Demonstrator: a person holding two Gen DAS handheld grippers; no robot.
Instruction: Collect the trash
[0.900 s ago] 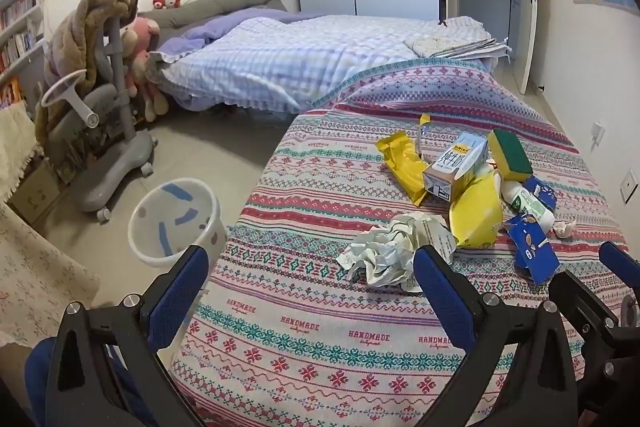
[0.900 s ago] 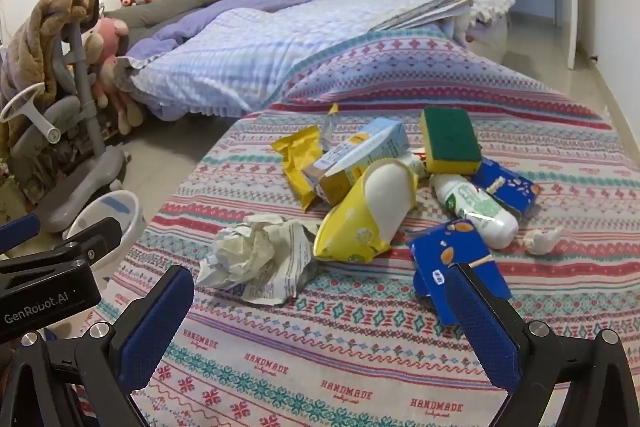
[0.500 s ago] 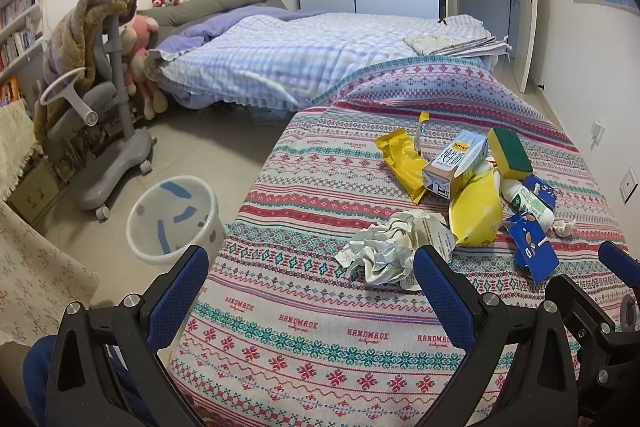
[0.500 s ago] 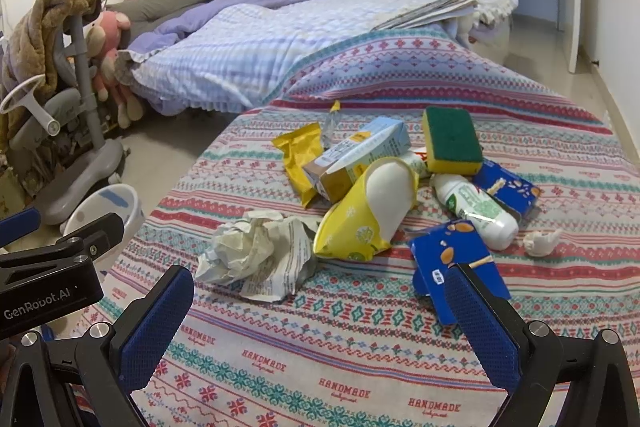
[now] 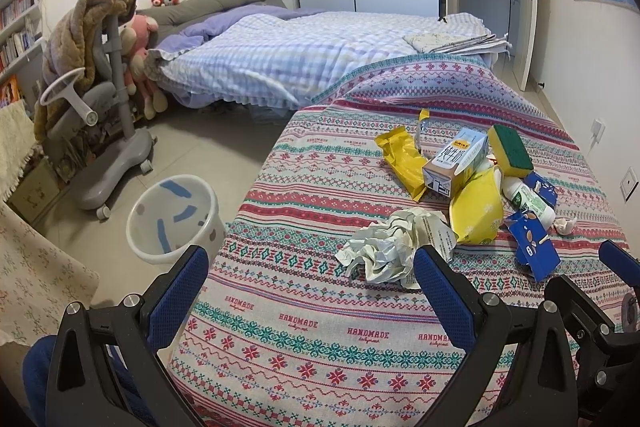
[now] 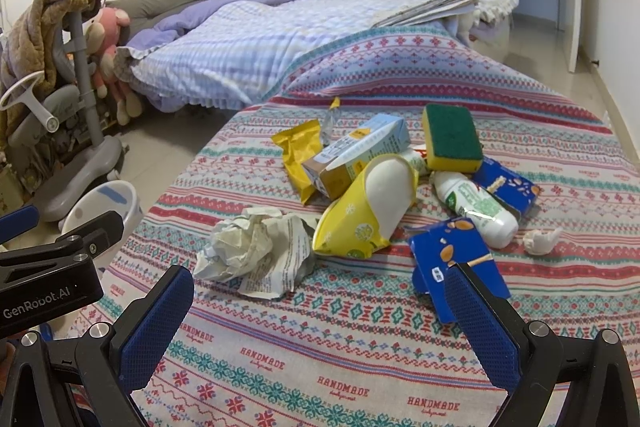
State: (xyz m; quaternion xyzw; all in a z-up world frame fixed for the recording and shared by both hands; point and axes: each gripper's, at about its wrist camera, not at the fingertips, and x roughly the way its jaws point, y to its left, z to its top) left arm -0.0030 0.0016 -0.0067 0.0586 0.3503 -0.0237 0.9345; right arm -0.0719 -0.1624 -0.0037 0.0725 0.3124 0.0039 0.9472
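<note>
On the floor at the left a white bin (image 5: 172, 219) stands empty beside the table (image 5: 304, 331), and both the left tongs (image 5: 308, 291) and the right tongs (image 6: 320, 323) are held spread, nothing pinched, short of the trash. The first pickup is judged to be pending: the crumpled paper (image 6: 256, 251), nearest, with no clear long axis, would be closed on and carried left. Further right, the yellow pouch (image 6: 368, 211) lies with its long axis running diagonally away to the right.
</note>
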